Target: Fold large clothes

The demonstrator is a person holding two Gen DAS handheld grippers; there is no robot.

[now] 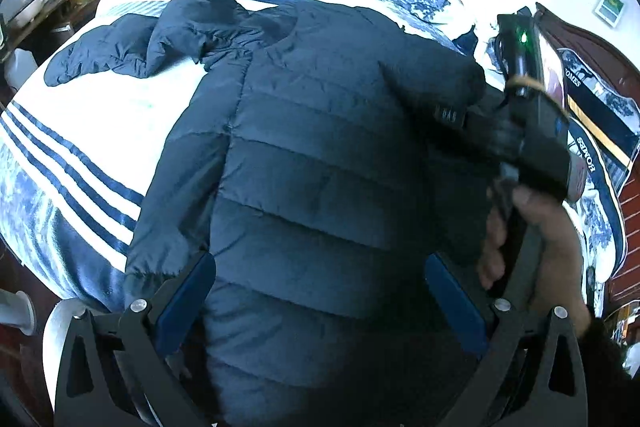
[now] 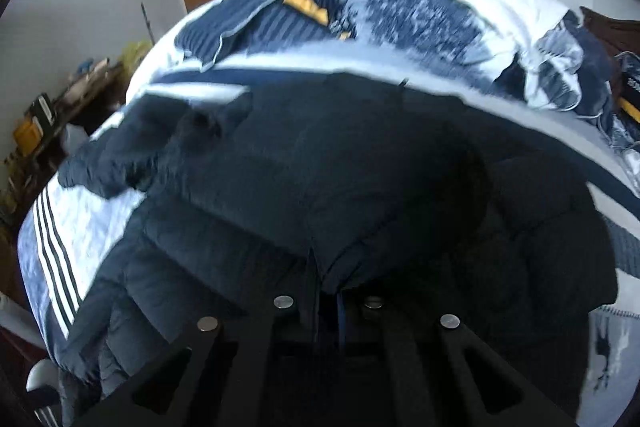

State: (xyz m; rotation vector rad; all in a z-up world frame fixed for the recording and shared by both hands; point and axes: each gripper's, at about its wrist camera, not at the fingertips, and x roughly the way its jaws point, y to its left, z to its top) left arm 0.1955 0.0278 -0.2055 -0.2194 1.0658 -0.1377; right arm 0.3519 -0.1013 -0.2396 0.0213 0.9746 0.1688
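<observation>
Now a dark puffer jacket [image 1: 320, 163] lies spread on the bed [image 1: 120, 115], with both hand-held grippers over it.

Left hand-held gripper [image 1: 320, 303] hangs above the jacket's lower body, blue pads wide apart and clamping nothing. Right hand-held gripper [image 2: 332, 301] is closed narrow on a fold of the jacket's fabric, and the person's hand [image 1: 532, 239] grips its handle at the jacket's right edge. One sleeve [image 1: 120, 47] reaches left across the striped bedding.
</observation>
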